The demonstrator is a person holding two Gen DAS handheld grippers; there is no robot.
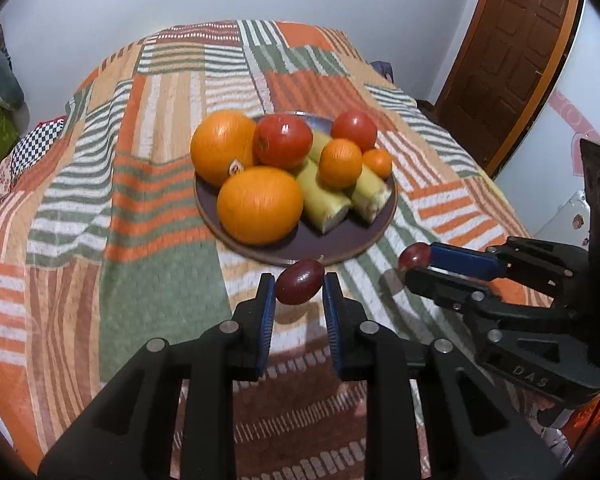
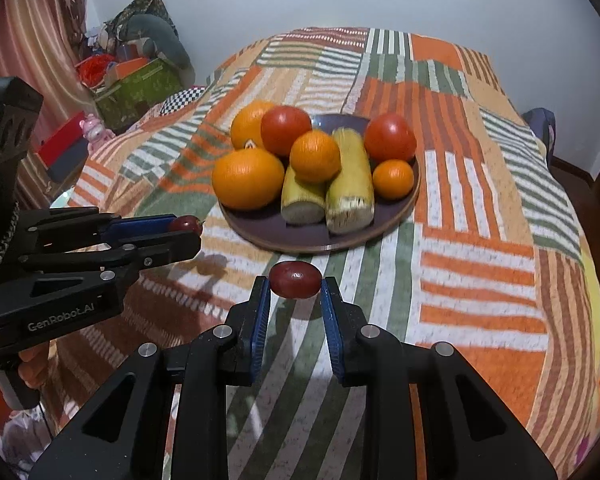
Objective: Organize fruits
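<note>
A dark purple plate (image 1: pixel 332 248) on the bed holds two big oranges (image 1: pixel 260 204), two small oranges (image 1: pixel 340 162), two tomatoes (image 1: pixel 282 140) and two sugarcane pieces (image 1: pixel 324 204). My left gripper (image 1: pixel 299 288) is shut on a red grape (image 1: pixel 300 282) just in front of the plate's near rim. My right gripper (image 2: pixel 296 280) is shut on another red grape (image 2: pixel 296 279), also just short of the plate (image 2: pixel 260 236). The right gripper shows in the left wrist view (image 1: pixel 414 262) with its grape (image 1: pixel 415 255). The left gripper shows in the right wrist view (image 2: pixel 190 230).
A striped patchwork bedspread (image 1: pixel 148 272) covers the bed. A wooden door (image 1: pixel 512 52) stands at the right. A green box and clutter (image 2: pixel 136 88) sit beside the bed's left side. White wall behind.
</note>
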